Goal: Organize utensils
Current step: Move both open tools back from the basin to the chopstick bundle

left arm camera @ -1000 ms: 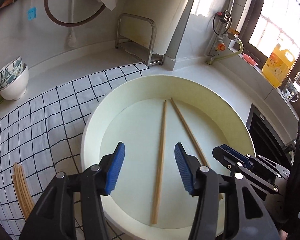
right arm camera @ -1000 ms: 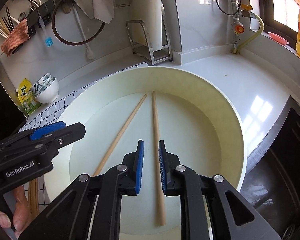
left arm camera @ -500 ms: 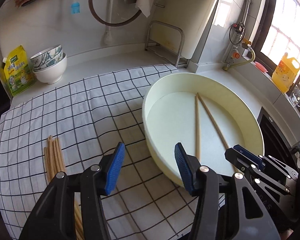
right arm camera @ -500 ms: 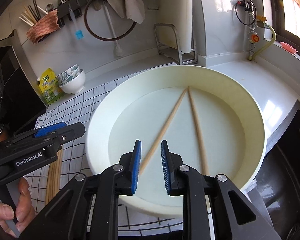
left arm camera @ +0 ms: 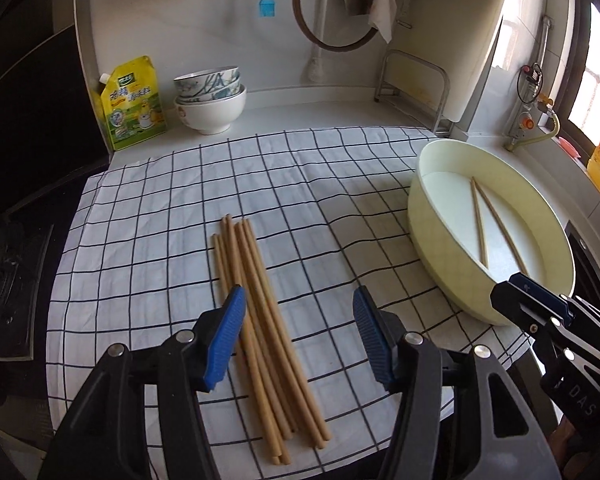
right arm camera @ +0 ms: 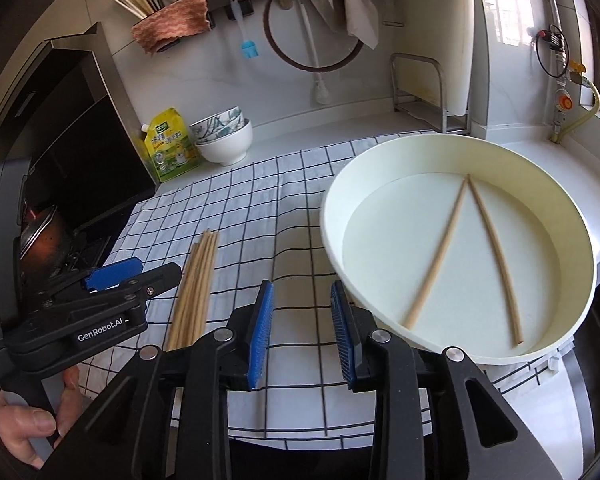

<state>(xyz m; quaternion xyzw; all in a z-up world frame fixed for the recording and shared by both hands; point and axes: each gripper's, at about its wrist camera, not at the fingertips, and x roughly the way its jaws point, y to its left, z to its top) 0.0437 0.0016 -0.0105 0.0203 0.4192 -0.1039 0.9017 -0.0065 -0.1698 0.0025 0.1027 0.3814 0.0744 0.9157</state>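
Wooden chopsticks, 2 pcs (right arm camera: 476, 256), lying loose in cream basin (right arm camera: 340, 216) at right edge of desk (left arm camera: 300, 114), tips meeting at far end, splayed toward near rim. Done so far, by the look of it.
Bundle of chopsticks (left arm camera: 260, 320), approx. 8 pcs, on checked cloth (left arm camera: 148, 216), mid-desk toward near edge, well apart from basin. Not yet shifted; most of job left.
Left gripper (left arm camera: 298, 338): jaws wide apart over bundle's near half, clamping nothing.
Right gripper (right arm camera: 302, 334): jaws just been opening, part-way apart, nothing between, over cloth beside basin rim.
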